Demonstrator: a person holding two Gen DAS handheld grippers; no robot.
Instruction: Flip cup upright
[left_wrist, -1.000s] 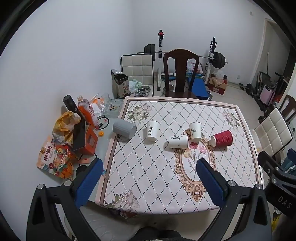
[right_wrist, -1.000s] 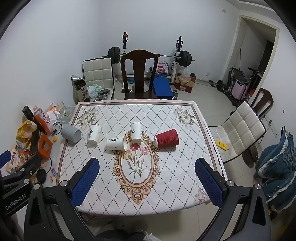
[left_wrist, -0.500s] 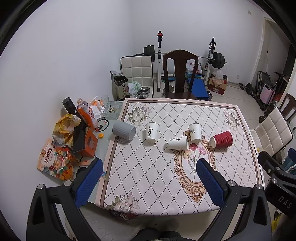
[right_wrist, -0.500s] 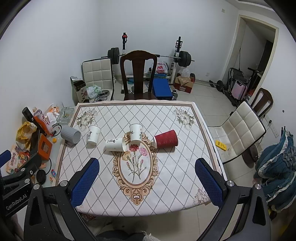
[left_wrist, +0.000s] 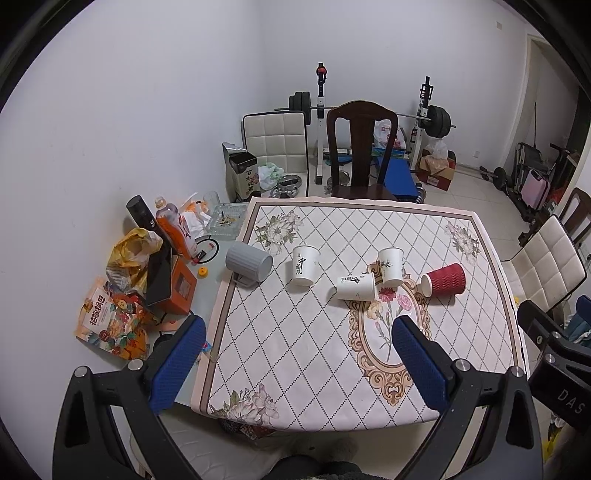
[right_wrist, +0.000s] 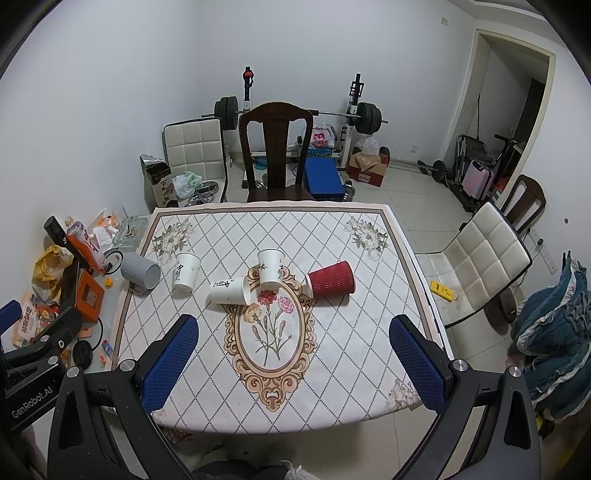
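Note:
Several cups are on a table with a diamond-pattern floral cloth (left_wrist: 295, 343). A grey ribbed mug (left_wrist: 248, 262) lies on its side at the left edge. A white paper cup (left_wrist: 304, 266) stands on the cloth. Another white cup (left_wrist: 355, 288) lies on its side, touching a standing white cup (left_wrist: 390, 266). A red ribbed cup (left_wrist: 443, 284) lies on its side to the right. The same cups show in the right wrist view: the mug (right_wrist: 141, 273), the white cups (right_wrist: 187, 272) (right_wrist: 229, 291) (right_wrist: 270, 267), the red cup (right_wrist: 330, 279). My left gripper (left_wrist: 295, 354) and right gripper (right_wrist: 291, 354) are open, empty, high over the near edge.
Snack bags, bottles and an orange box (left_wrist: 177, 291) clutter the glass strip left of the cloth. A dark wooden chair (left_wrist: 362, 147) stands at the far side. A white padded chair (right_wrist: 476, 258) stands to the right. Weight equipment lines the back wall.
Both views have shifted slightly, the table sitting a little lower and farther in the frame. The cups have not moved. Both grippers stay open.

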